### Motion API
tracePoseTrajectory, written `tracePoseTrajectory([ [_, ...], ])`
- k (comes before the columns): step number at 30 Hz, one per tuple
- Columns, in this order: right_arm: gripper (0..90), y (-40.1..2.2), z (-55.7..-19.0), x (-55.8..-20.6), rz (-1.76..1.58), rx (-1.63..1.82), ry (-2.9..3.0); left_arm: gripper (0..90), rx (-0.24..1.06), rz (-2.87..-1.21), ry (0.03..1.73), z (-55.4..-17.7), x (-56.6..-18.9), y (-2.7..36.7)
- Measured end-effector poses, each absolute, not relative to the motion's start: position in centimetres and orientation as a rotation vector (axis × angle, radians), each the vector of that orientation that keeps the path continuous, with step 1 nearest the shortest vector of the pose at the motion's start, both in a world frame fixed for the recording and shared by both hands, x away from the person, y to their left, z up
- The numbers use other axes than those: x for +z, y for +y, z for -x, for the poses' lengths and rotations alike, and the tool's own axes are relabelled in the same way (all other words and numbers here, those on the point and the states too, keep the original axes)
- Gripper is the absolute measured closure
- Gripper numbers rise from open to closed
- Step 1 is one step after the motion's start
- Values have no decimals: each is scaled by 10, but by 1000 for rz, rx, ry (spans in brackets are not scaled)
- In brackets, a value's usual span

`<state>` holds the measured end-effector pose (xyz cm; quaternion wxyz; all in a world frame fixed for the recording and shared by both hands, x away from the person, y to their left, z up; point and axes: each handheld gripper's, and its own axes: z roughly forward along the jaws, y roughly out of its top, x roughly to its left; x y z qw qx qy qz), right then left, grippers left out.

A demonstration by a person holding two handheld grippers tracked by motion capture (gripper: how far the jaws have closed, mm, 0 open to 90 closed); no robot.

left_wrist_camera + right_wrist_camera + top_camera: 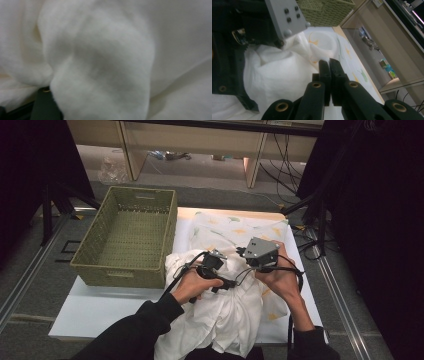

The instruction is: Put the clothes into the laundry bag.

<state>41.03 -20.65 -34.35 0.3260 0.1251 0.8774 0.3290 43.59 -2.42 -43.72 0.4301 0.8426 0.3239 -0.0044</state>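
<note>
A white cloth [220, 310] lies bunched on the near half of the table [90, 312], spilling over its near edge, on top of a patterned sheet [235, 227] that reaches the far edge. The left gripper [212, 262] is pushed into the cloth's folds; white fabric [105, 75] hides its jaws, so I cannot tell whether they grasp anything. The right gripper [329, 67] hovers just beside it with jaws clenched together, gripping nothing. A green woven basket [127, 237] sits at the far left corner.
</note>
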Motion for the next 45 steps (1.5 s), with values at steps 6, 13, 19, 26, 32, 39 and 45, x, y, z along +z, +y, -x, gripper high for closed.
tracePoseTrajectory([
  [6,900,-213,-412,-343,-346,876,2285,194,-27,-2133,759,-423,-413,-6],
  [13,900,-215,-412,-343,-343,871,2279,217,94,-2143,665,-404,-380,32],
  [19,900,-211,-411,-342,-346,867,2281,464,-13,-2167,633,-415,-402,16],
  [26,900,-207,-409,-339,-335,881,2283,740,-41,-2132,594,-416,-412,-29],
  [32,900,-210,-406,-336,-312,884,2282,743,47,-2140,655,-436,-426,-37],
  [39,900,-208,-407,-343,-334,870,2306,437,11,-2078,753,-442,-427,-23],
  [45,900,-214,-406,-340,-327,883,2295,238,241,-2152,670,-427,-393,17],
])
